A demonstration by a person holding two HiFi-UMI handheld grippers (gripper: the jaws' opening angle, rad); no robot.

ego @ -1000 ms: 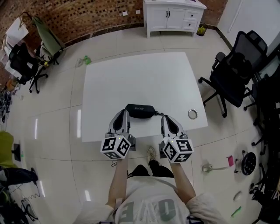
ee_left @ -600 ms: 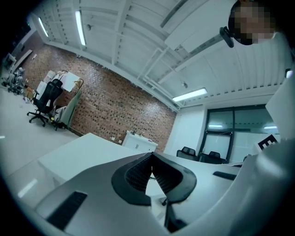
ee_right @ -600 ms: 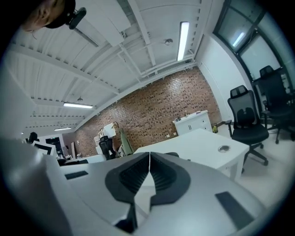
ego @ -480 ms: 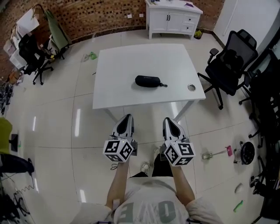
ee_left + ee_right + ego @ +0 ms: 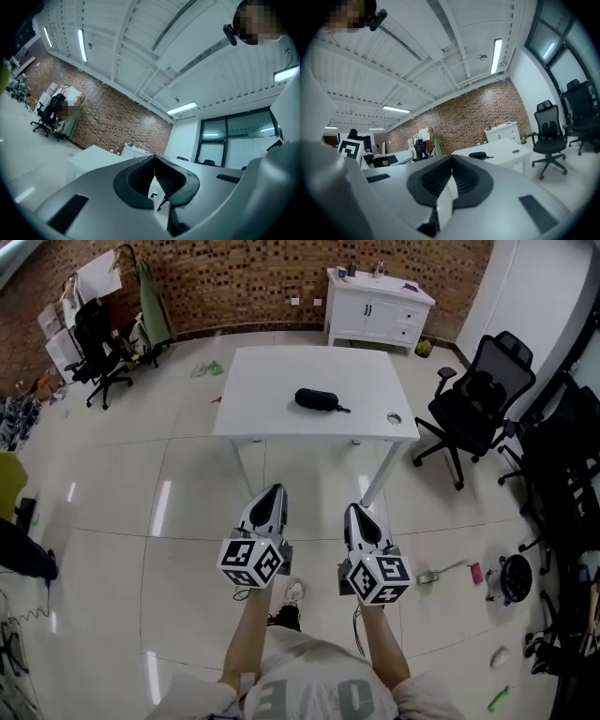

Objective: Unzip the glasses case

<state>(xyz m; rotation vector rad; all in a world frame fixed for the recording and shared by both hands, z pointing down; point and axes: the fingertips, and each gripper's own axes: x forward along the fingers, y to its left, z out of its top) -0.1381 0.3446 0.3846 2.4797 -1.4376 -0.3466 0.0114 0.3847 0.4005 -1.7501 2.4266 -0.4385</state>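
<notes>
Glasses case [image 5: 317, 399]: black, oblong, lying on the far-off white bench [image 5: 272, 381], well apart from both grippers; a thin cord sticks out at its right end; its zip is too small to read.
Person: forearms reach forward from the bottom of the head view, one gripper in each hand.
Left gripper [image 5: 274, 491]: held level over the floor, marker cube nearest the person; fingers pressed together with nothing between them.
Right gripper [image 5: 354, 510]: just beside the left one and parallel to it; fingers likewise pressed together and empty.
Floor [image 5: 187, 521]: pale glossy tiles; a shoe [image 5: 293, 592] shows below, between the two grippers.
Bench: stands beyond the grippers, its near edge towards the person; the case sits near its middle.
Round object [image 5: 394, 417]: small, at the bench's near right corner, apart from the case.
Office chair [image 5: 473, 404]: black, to the right of the bench.
Cabinet [image 5: 375, 310]: white, behind the bench.
Brick wall [image 5: 262, 282]: runs behind the cabinet.
</notes>
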